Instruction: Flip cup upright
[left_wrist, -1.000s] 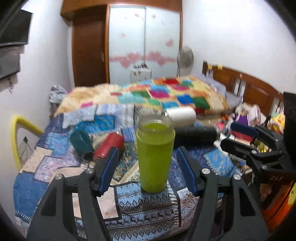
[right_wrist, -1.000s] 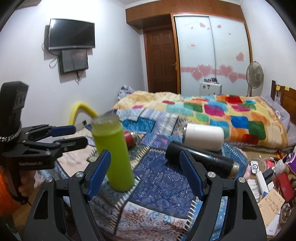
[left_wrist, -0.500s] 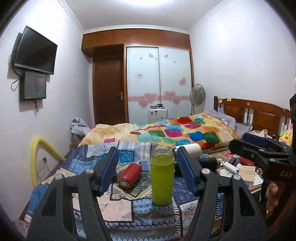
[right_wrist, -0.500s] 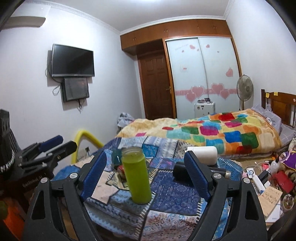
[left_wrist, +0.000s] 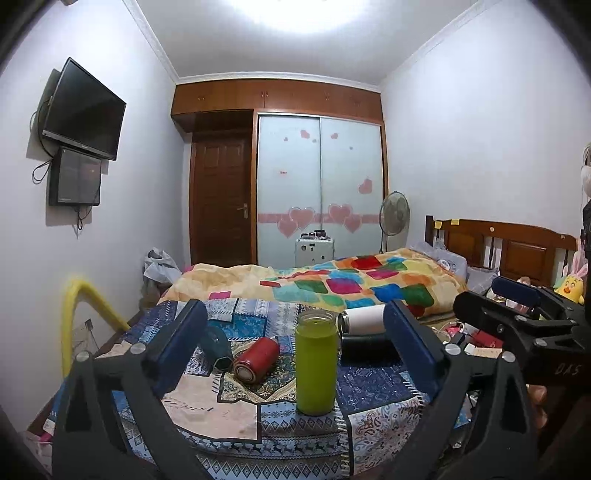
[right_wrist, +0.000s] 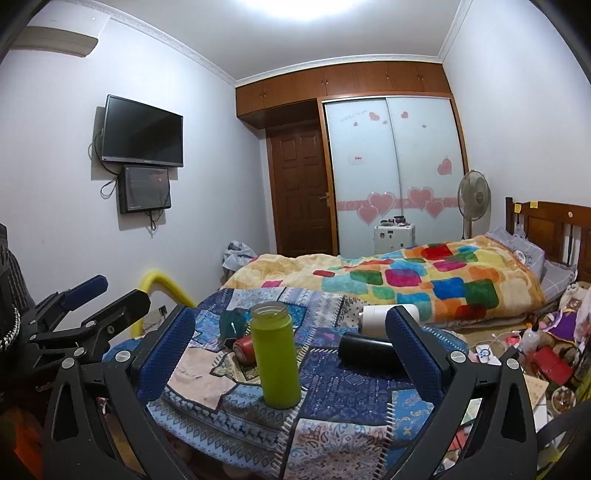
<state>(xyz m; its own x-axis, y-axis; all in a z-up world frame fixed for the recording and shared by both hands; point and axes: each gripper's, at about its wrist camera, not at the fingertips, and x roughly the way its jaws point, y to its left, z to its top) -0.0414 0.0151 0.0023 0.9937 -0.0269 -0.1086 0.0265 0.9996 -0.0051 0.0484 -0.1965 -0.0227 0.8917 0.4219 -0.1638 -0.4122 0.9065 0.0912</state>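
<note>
Pulled back from green cup (left_wrist: 316, 365), upright at lower centre, left gripper (left_wrist: 295, 347) and right gripper (right_wrist: 290, 354) wide, empty, presumably releasing.

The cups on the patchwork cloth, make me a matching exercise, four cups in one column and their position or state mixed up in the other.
Column one:
1. green cup
2. red cup
3. white cup
4. black cup

Column two:
A. lying down, behind the black one
B. standing upright, mouth up
C. lying down, right of the green one
D. lying down, left of the green one

Pairs: 1-B, 2-D, 3-A, 4-C
</note>
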